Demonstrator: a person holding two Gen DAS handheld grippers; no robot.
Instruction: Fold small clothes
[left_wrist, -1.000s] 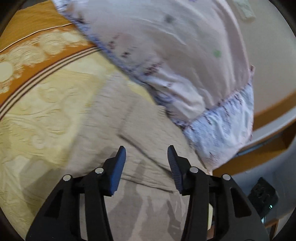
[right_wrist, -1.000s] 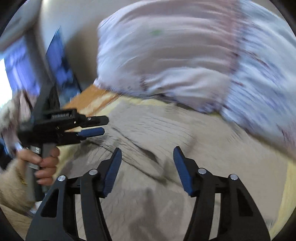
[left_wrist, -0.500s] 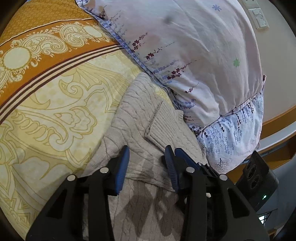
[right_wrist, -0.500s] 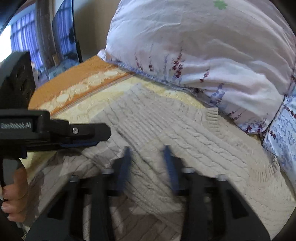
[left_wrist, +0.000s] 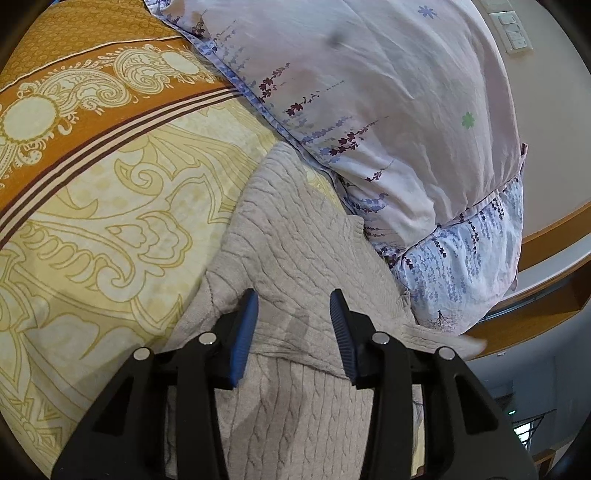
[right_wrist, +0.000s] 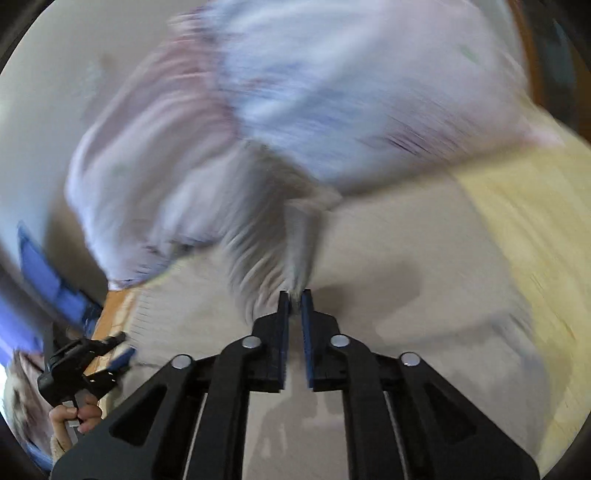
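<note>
A beige cable-knit sweater (left_wrist: 295, 240) lies on the yellow patterned bedspread (left_wrist: 92, 221), one sleeve folded across its body. My left gripper (left_wrist: 293, 314) is open and hovers just above the sweater's middle, empty. In the blurred right wrist view my right gripper (right_wrist: 294, 297) is shut on a pinch of the sweater's knit (right_wrist: 266, 229), which rises in a ridge from the fingertips. The rest of the sweater (right_wrist: 388, 266) spreads flat around it. The left gripper (right_wrist: 92, 362) also shows there at lower left, held by a hand.
Two floral pillows (left_wrist: 388, 110) lean against the wall just beyond the sweater. An orange ornate border (left_wrist: 92, 85) runs across the bedspread at left. The bed's wooden edge (left_wrist: 546, 251) and a drop to the floor are at right. Wall switches (left_wrist: 513, 33) are at top right.
My right gripper has closed on the sweater's fabric and is moving fast, blurring its view. My left gripper has stayed open over the sweater, shifting only slightly.
</note>
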